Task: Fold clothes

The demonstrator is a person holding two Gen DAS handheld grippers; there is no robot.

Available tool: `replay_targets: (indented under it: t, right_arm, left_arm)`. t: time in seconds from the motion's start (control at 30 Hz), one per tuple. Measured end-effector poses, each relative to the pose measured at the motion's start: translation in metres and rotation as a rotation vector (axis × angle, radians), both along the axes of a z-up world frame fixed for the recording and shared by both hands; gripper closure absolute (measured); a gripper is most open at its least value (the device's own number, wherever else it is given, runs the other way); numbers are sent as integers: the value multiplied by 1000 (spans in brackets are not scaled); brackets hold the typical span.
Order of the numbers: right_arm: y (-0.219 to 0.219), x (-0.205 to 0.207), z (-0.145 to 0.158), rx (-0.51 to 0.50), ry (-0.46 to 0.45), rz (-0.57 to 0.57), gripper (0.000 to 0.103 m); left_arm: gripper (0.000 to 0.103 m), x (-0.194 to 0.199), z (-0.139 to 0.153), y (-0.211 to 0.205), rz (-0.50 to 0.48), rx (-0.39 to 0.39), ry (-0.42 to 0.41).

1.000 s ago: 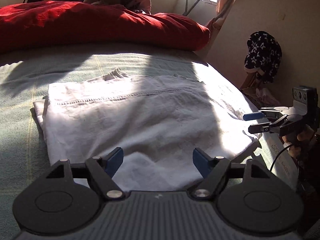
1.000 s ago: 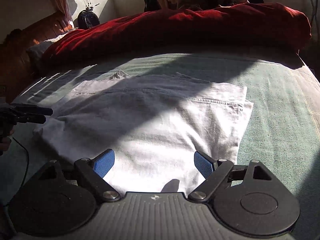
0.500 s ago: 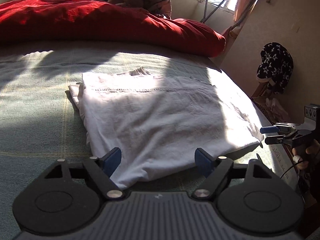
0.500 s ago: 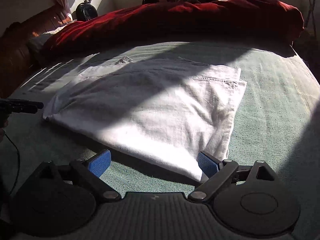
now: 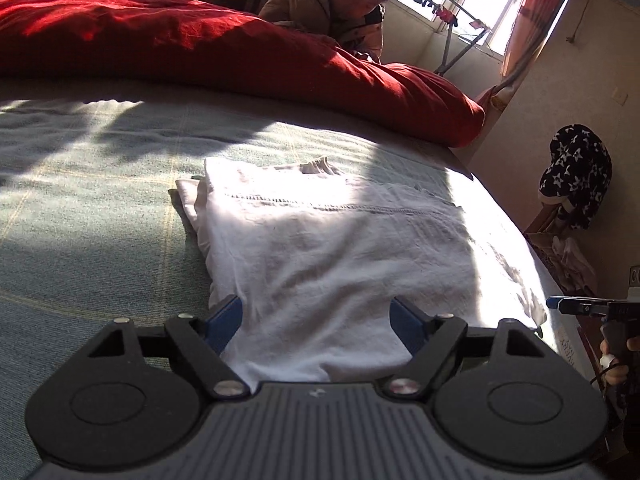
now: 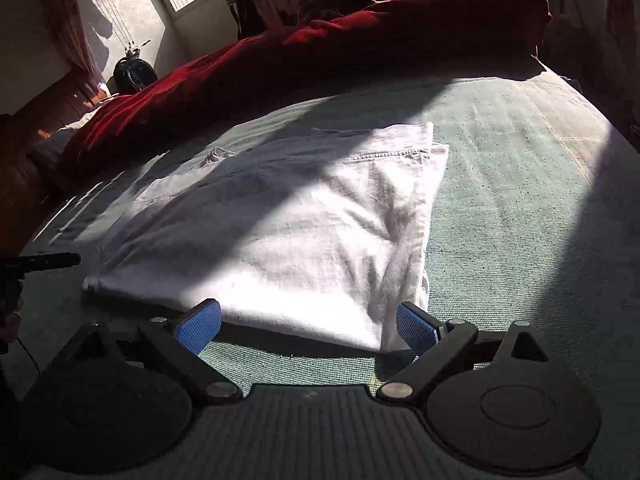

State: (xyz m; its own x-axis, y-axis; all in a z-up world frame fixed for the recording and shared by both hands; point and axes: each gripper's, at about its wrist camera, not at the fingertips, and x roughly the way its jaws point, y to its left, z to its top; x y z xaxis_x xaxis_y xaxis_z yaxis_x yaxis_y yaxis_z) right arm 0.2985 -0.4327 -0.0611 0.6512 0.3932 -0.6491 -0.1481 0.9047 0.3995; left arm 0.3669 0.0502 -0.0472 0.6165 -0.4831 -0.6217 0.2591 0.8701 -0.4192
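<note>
Your left hand-held gripper [image 5: 318, 318] gapes wide over the near edge of the folded white garment [image 5: 340, 256] on the bed [image 5: 88, 208]. Your right hand-held gripper [image 6: 308, 326], its jaws just opened further, also stands wide, holding nothing.

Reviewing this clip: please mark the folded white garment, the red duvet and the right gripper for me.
Folded white garment [image 5: 340, 256], left wrist view: middle of its top layer.
Red duvet [image 5: 208, 48], left wrist view: sunlit upper surface.
Right gripper [image 6: 308, 326], right wrist view: midway between its blue fingertips, jaws open.
</note>
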Motion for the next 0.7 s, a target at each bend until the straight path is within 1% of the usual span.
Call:
replay_targets:
  t: [0.07, 0.1, 0.17, 0.2, 0.27, 0.3, 0.33, 0.37, 0.4, 0.47, 0.5, 0.63, 0.7]
  right_arm:
    - [1, 13, -2, 40, -14, 1, 6]
    - [0, 20, -7, 51, -7, -12, 6]
    - [-5, 33, -19, 69, 14, -49, 6]
    - [-13, 34, -25, 104, 23, -66, 7]
    - [-29, 35, -38, 184, 40, -99, 8]
    - [-35, 30, -37, 210, 37, -107, 8]
    - [-41, 24, -35, 234, 32, -113, 7]
    - [-45, 18, -31, 235, 23, -121, 7]
    - [-49, 13, -28, 226, 14, -130, 6]
    - [-51, 2, -20, 168, 5, -140, 5]
    - [-49, -2, -16, 126, 1, -139, 5]
    - [-17, -13, -6, -65, -1, -54, 5]
    - [15, -18, 0, -235, -36, 22, 5]
  left_arm:
    - [22, 8, -8, -5, -4, -25, 2]
    - [22, 12, -13, -7, 3, -12, 12]
    - [22, 18, -25, -5, 34, 15, 61]
    - [23, 17, -30, -1, 43, 6, 78]
    - [23, 10, -30, 9, 43, -43, 68]
    - [23, 5, -25, 13, 46, -51, 62]
    - [23, 0, -20, 16, 51, -51, 50]
    - [23, -6, -15, 18, 53, -44, 31]
    - [23, -12, -9, 17, 50, -18, 4]
    - [23, -24, 1, 5, 22, 91, -52]
    - [23, -30, 5, -7, -8, 167, -86]
    - [22, -57, 7, -71, -190, 533, -255]
    - [22, -69, 0, -102, -286, 699, -337]
